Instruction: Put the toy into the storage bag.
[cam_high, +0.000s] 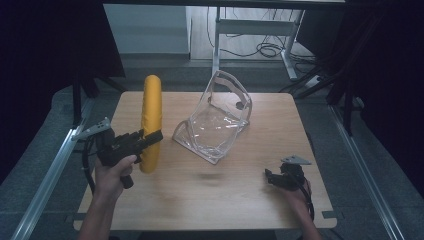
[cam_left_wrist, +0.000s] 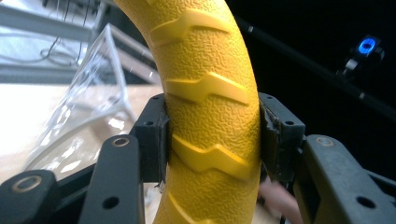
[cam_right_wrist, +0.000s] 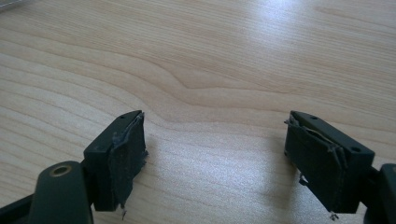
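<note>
Item: yellow ring (cam_high: 151, 120), rubbery, pebbled skin with raised zigzag ridges. Location: left part of the wooden table (cam_high: 240, 200), held upright, its lower edge low over or on the wood; which, I cannot tell.

Left gripper (cam_high: 152, 138): clamped across the ring's lower part, both pads (cam_left_wrist: 156, 140) pressed flat against its sides in the left gripper view.

Right gripper (cam_high: 268, 176): jaws spread wide, nothing between them, low over bare wood at the near right of the table.

Nearby: clear plastic bag (cam_high: 217, 120), standing at table centre, mouth toward the far side, just right of the ring and apart from it.

Handling note, as judgement: the ring likely goes into the bag. Keep the clamp firm and square, since ridged rubber may twist. Bring the free gripper to the bag's rim to steady the limp opening first, then feed the ring in edgewise.
</note>
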